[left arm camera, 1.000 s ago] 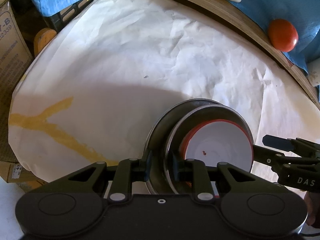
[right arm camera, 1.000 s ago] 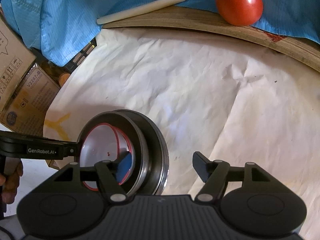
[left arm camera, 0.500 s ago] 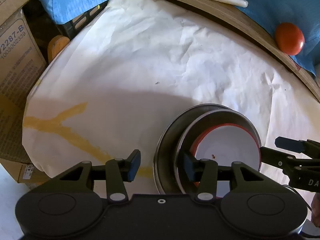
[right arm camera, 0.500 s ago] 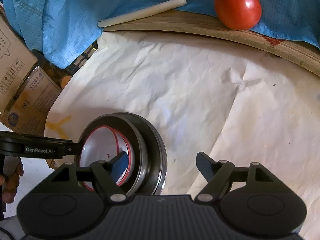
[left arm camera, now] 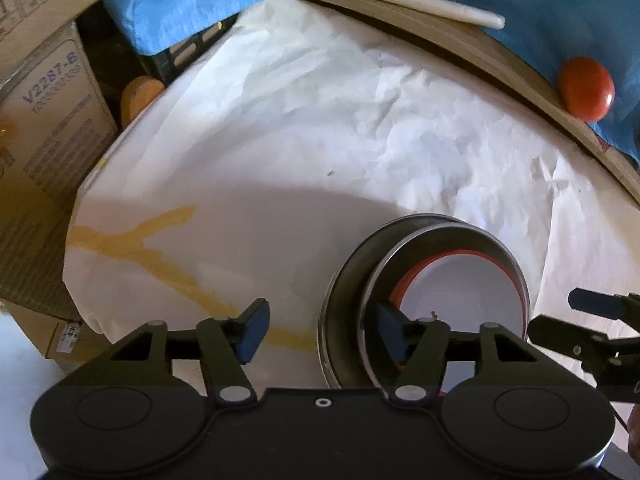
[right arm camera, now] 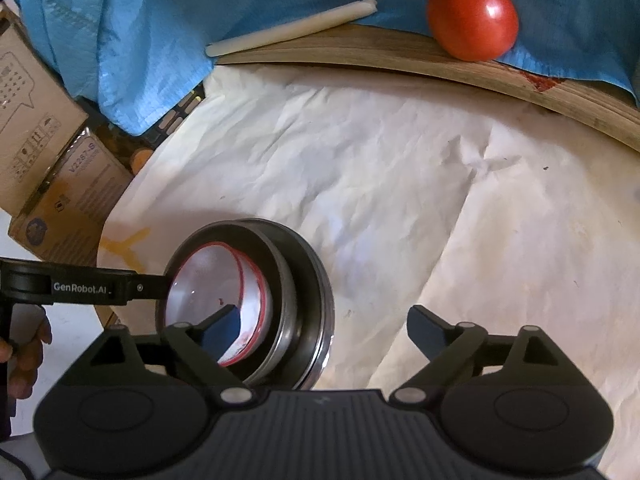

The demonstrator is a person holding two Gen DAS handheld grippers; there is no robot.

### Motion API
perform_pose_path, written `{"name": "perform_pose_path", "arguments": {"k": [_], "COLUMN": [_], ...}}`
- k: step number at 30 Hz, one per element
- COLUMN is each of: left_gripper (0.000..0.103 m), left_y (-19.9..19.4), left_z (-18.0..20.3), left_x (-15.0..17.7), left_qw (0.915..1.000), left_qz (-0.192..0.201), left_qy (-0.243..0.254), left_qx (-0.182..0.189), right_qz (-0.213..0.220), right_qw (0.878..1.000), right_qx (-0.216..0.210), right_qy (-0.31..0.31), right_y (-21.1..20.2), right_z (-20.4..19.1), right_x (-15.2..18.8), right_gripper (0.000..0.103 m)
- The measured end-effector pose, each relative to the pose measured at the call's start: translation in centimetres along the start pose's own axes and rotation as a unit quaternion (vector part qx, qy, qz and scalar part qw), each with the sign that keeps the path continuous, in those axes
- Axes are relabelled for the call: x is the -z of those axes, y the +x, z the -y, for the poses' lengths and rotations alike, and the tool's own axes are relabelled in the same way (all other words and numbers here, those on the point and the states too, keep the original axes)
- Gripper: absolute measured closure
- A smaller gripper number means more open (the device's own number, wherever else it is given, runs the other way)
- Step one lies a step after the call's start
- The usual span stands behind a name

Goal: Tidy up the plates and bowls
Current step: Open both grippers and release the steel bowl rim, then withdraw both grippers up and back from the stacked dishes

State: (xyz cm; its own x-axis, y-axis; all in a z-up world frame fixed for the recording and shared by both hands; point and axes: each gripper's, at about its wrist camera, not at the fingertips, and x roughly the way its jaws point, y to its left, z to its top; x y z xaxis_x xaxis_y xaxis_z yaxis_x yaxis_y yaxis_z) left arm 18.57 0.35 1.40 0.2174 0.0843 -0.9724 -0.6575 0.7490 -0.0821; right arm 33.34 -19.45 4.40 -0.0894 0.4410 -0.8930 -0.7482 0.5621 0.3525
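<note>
Straddling nested bowls' [left arm camera: 424,280] rim, L claw [left arm camera: 320,330] just opening, R claw [right arm camera: 324,326] likewise, neither gripping.

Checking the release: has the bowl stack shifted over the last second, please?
No; the bowl stack sits just as close to the yellow mark.

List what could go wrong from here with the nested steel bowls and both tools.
1. The left tool has just been opening, yet one finger sits inside the nested steel bowls; lifting away carelessly may hook the rim.
2. The right tool, also just opening, has a finger inside the red-rimmed white bowl; it might drag it out.
3. The crumpled white paper could let the stack slide.
</note>
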Motion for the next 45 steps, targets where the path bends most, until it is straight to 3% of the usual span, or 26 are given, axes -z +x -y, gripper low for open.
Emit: {"name": "perform_pose_path", "arguments": {"k": [5,8,28,45], "left_gripper": [0.028,0.017,0.008,0.006], "left_y": [-0.6,-1.1,-2.9,-4.1], "left_z": [-0.3,-0.5,-0.2,-2.4], "left_x": [0.5,0.7,2.0,2.0], "left_qw": [0.9999,0.9995,0.9979,0.9905], "left_qz": [0.013,0.023,0.063,0.114], "left_qy": [-0.006,-0.016,-0.006,0.04], "left_qx": [-0.007,0.011,0.009,0.066], "right_qz": [0.011,0.019,0.078,0.16], "right_qw": [1.0,1.0,0.997,0.986], "right_qx": [-0.004,-0.005,-0.011,0.046], "right_qy": [-0.008,-0.01,-0.013,0.023], "right_y": [-0.6,-0.9,-3.0,-5.1], "right_z": [-0.1,-0.1,-0.1,-3.6], "right_x": [0.3,0.4,2.3,4.8], "right_gripper": [0.007,0.005,0.001,0.0]}}
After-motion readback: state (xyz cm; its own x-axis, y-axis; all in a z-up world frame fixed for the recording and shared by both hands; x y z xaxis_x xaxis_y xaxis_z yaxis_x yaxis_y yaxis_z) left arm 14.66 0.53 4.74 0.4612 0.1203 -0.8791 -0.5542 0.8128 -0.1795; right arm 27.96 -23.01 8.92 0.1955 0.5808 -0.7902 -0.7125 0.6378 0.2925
